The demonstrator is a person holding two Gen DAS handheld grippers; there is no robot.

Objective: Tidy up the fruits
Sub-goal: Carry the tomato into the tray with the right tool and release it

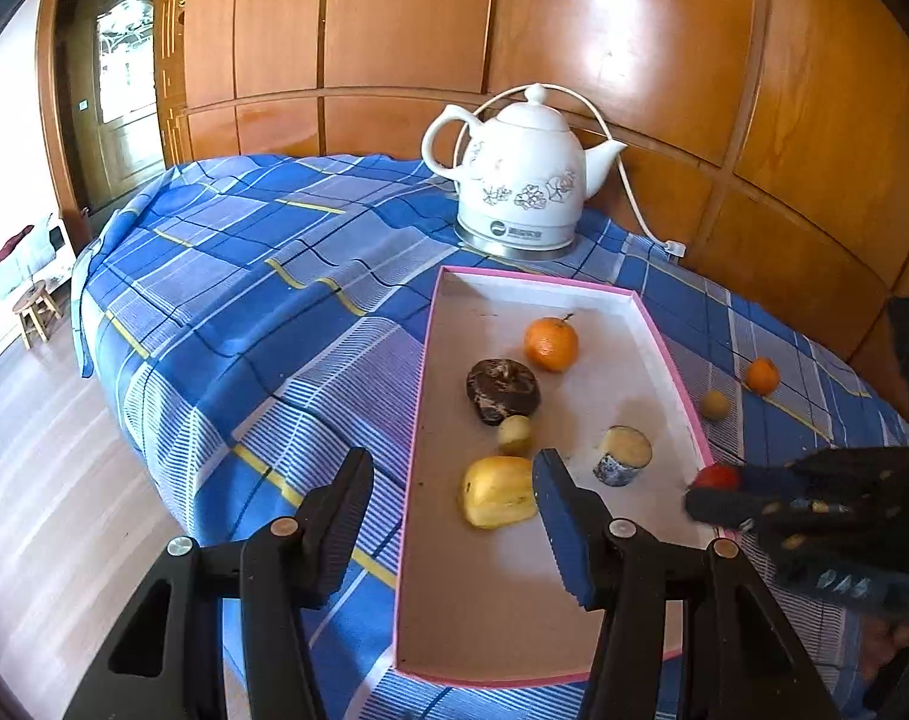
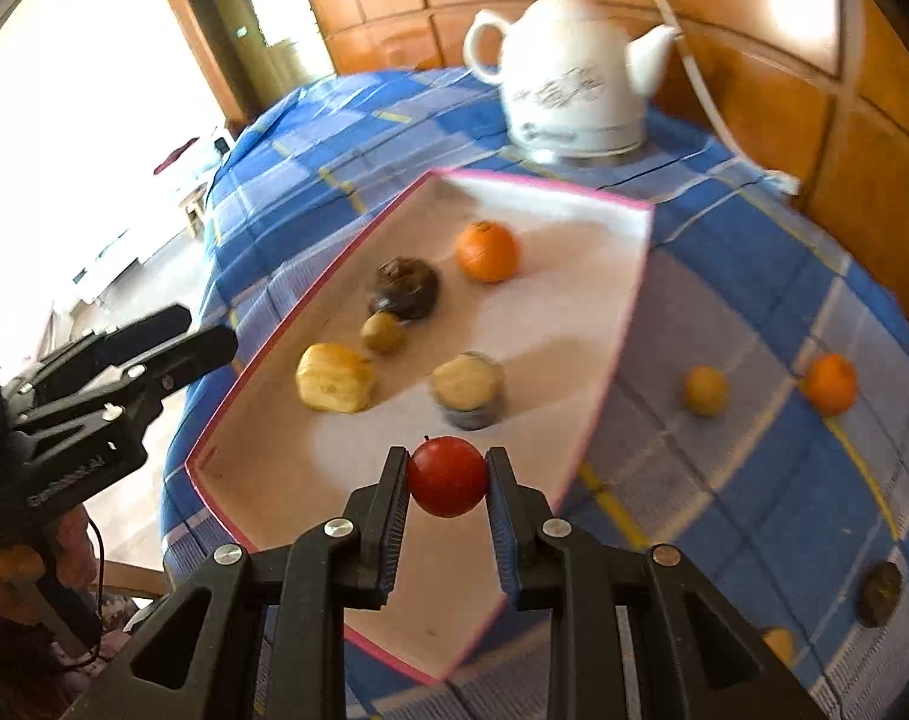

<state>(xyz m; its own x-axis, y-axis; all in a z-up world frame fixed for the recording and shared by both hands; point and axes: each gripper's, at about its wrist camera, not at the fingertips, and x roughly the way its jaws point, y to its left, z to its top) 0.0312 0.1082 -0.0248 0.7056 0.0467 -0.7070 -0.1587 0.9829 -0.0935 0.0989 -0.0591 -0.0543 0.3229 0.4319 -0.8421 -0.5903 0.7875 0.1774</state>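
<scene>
A pink-rimmed white tray lies on the blue checked cloth. It holds an orange, a dark brown fruit, a small yellow-green fruit, a yellow fruit and a cut cylindrical piece. My right gripper is shut on a red apple above the tray's near right rim. My left gripper is open and empty over the tray's left edge.
A white ceramic kettle with a cord stands behind the tray. On the cloth right of the tray lie a small orange, a small yellow fruit and a dark fruit. Wooden panelling is behind.
</scene>
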